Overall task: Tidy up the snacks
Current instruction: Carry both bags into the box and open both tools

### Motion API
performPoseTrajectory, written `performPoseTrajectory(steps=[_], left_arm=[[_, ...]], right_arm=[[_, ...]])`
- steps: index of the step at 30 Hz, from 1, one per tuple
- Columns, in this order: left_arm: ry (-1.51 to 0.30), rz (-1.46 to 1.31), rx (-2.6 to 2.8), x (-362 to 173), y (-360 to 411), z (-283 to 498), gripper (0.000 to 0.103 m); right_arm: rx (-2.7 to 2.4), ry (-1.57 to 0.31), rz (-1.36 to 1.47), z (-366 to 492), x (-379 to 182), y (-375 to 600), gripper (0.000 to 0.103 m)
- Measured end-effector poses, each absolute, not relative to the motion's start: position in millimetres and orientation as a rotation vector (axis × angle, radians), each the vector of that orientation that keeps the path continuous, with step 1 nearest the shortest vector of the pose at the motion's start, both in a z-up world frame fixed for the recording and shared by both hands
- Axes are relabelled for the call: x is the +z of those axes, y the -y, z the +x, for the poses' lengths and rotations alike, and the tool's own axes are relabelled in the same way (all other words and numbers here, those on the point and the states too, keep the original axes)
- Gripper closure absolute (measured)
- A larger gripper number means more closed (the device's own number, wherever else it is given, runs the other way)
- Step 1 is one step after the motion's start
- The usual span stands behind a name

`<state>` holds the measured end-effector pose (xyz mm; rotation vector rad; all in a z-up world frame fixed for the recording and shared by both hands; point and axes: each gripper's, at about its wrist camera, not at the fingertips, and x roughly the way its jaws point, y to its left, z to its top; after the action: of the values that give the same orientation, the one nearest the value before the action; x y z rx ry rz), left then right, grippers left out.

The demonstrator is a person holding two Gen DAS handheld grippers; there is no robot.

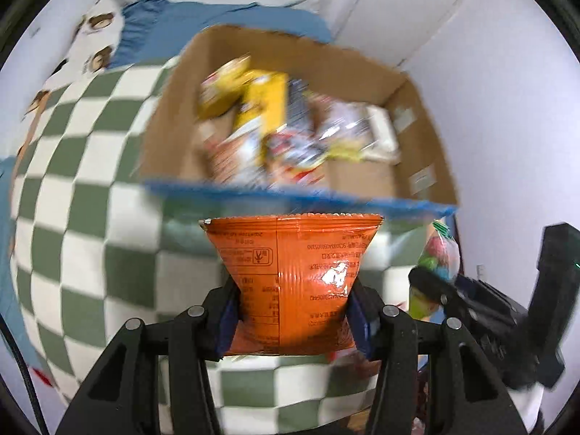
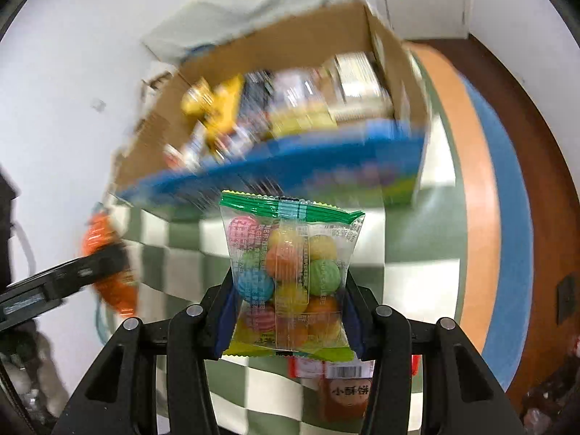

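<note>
My left gripper (image 1: 293,317) is shut on an orange snack packet (image 1: 293,272), held above the green-and-white checked cloth (image 1: 90,195). My right gripper (image 2: 288,313) is shut on a clear bag of coloured candy balls (image 2: 288,272) with a green top seam. Ahead of both stands an open cardboard box (image 1: 427,134) with a blue front panel (image 2: 275,177), holding several blurred snack packs (image 1: 275,130). In the left wrist view the right gripper (image 1: 435,290) with its candy bag (image 1: 440,257) shows at the right. In the right wrist view the left gripper (image 2: 108,264) and orange packet (image 2: 116,290) appear at the left.
A small brown snack packet (image 2: 344,395) with a barcode lies on the cloth below my right gripper. A blue pillow (image 1: 181,25) and patterned fabric (image 1: 90,36) lie behind the box. White walls (image 1: 507,108) flank the box; a wooden floor (image 2: 543,145) shows on the right.
</note>
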<state>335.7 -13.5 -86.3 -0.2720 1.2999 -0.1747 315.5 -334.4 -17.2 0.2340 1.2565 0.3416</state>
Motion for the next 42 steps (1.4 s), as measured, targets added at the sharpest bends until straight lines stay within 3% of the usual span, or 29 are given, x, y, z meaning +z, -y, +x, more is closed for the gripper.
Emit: performPoseTrajectory(steps=[8, 15, 24, 25, 27, 28, 29, 38, 42], left_arm=[[-1.334, -0.264, -0.234, -89, 51, 420, 0.054], [-1.457, -0.251, -0.207, -130, 67, 479, 0.054], [-1.592, -0.317, -0.224, -173, 79, 491, 0.054], [-1.598, -0.320, -0.222, -175, 79, 490, 0.051], [-1.598, -0.290, -0.206, -178, 79, 489, 0.032], [-1.592, -0.271, -0.201, -178, 79, 489, 0.017], [-1.585, -0.259, -0.198, -177, 80, 489, 0.012], [-1.493, -0.218, -0.145, -160, 63, 485, 0.011], [-1.450, -0.193, -0.114, -152, 51, 477, 0.011]], right_arm=[[0.307, -1.194, 0.133, 386, 29, 343, 0.051], [0.264, -1.312, 0.057, 446, -3, 349, 0.051], [0.240, -1.449, 0.029, 461, -50, 348, 0.049], [0.239, -1.450, 0.031, 461, -52, 348, 0.049], [0.237, -1.453, 0.031, 462, -51, 348, 0.043], [0.238, -1.456, 0.029, 460, -48, 348, 0.041], [0.241, -1.459, 0.021, 461, -48, 346, 0.032], [0.236, -1.478, -0.015, 462, -52, 330, 0.012], [0.226, -1.472, -0.016, 462, -52, 327, 0.009]])
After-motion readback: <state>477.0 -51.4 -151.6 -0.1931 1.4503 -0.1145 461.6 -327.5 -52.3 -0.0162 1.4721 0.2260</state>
